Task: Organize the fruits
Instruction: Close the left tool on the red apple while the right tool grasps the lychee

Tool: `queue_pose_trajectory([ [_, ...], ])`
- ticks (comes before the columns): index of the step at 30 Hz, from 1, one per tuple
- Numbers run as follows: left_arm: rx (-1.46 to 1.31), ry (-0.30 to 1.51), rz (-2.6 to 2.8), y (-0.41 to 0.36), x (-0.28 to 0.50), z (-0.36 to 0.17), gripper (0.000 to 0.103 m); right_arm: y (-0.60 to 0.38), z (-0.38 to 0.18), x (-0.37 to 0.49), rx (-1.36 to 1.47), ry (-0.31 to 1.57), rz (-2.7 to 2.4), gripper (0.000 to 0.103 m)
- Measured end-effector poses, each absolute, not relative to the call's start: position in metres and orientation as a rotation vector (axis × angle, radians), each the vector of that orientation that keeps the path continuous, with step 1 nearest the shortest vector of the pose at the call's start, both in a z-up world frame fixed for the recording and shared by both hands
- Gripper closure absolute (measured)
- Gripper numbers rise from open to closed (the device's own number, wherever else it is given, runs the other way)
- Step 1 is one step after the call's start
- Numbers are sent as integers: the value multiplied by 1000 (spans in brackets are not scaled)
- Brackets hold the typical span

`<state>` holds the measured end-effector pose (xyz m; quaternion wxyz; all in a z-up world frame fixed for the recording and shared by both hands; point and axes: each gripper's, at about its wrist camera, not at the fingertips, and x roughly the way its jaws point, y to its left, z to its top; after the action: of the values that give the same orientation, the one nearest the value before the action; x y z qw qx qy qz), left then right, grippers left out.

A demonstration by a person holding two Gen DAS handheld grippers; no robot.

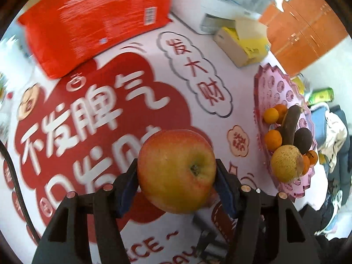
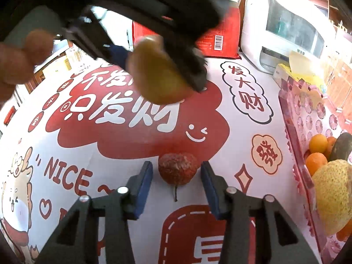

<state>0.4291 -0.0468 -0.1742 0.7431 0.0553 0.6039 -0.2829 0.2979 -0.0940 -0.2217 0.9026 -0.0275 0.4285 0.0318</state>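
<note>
The apple [image 1: 177,171], clamped in the left tool [image 1: 177,177], should be lowered onto the tray [image 1: 261,101] at its right, while the open right tool [image 2: 176,176] straddles the small red fruit [image 2: 177,169].

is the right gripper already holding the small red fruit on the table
No, the right gripper is open, its fingers standing apart on either side of the small red fruit without touching it.

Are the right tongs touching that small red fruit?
Apart. The right wrist view shows the right tongs open, with tablecloth visible between each pad and the red fruit.
</note>
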Motion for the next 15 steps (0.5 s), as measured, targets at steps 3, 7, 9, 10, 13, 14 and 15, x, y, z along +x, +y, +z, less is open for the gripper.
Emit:
queue_pose_trajectory([
  [3,104,1328,-603,-24,428,-169,40,-92,-222,299,-55,883,59,70],
  [7,103,1371,-558,0,412,-174,40,-87,-222,295,-45,879,79,71],
  [9,91,1388,-546,9,401,-176,40,-84,-221,291,-48,885,83,71],
  [10,84,1398,-538,16,394,-176,40,-82,-220,287,-48,893,85,71],
  [13,63,1411,-515,32,376,-176,40,-71,-216,281,-59,885,93,72],
  [14,56,1412,-511,34,372,-177,40,-68,-215,278,-70,882,97,72],
  [15,47,1412,-503,39,366,-176,40,-64,-214,275,-78,879,100,72],
])
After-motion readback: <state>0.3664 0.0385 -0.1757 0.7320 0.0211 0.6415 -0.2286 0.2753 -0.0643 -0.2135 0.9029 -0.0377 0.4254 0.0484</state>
